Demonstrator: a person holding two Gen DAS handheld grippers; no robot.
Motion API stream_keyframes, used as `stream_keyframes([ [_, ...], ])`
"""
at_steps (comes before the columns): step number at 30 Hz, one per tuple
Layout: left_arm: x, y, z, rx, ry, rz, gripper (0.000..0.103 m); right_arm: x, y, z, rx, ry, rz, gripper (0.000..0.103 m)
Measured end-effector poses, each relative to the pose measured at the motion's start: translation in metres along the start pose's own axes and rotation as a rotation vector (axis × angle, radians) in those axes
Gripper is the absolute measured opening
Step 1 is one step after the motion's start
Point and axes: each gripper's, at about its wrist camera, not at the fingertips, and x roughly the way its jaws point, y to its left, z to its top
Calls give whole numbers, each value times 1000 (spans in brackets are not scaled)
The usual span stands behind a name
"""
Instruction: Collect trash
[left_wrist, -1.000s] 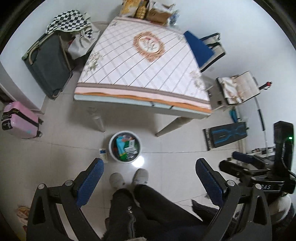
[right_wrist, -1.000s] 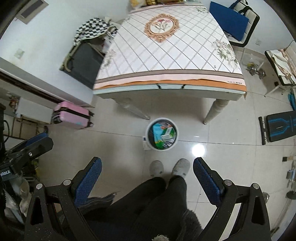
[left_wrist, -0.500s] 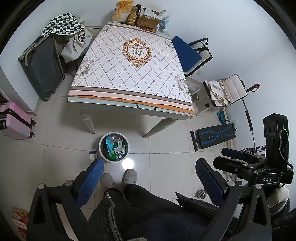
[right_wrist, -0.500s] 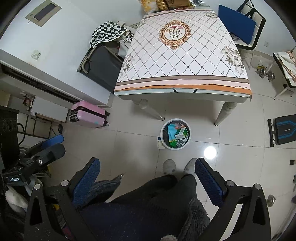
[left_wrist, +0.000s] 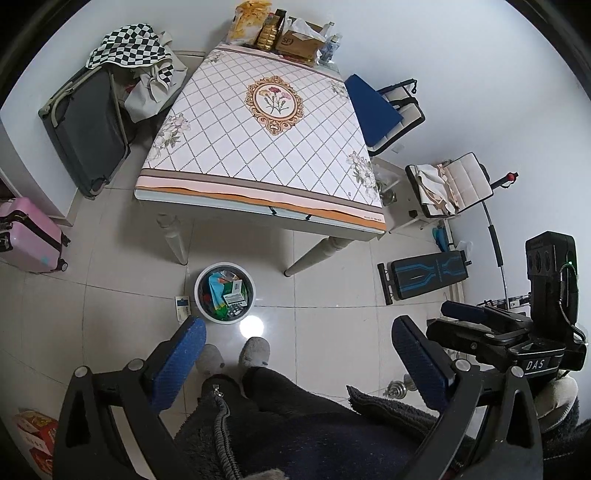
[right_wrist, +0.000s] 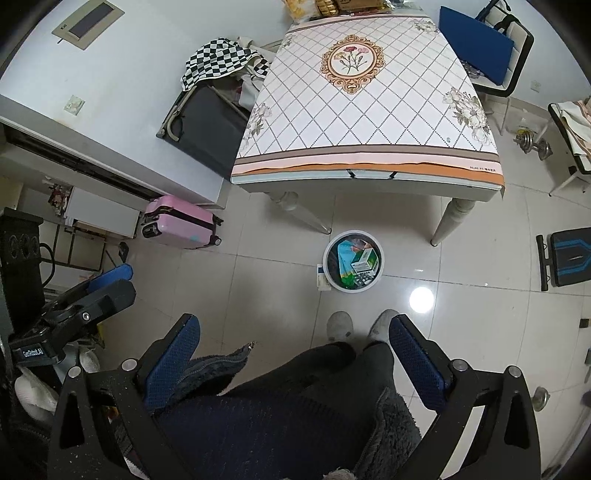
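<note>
Between the spread, empty jaws of the left gripper (left_wrist: 295, 354), well ahead on the floor, the trash bin (left_wrist: 225, 293) is seen, filled with packaging. Right gripper (right_wrist: 293, 352) is likewise held wide apart, bin (right_wrist: 354, 263) ahead beside a small box (right_wrist: 322, 279).

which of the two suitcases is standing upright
The dark grey suitcase, propped against the wall beside the table. The pink suitcase lies flat on the floor.
</note>
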Motion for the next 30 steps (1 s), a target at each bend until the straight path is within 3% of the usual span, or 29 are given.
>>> stream_keyframes([
  [30,4,-11,3,35,35,-22,103,-2,-6,0,41,13,16,103],
])
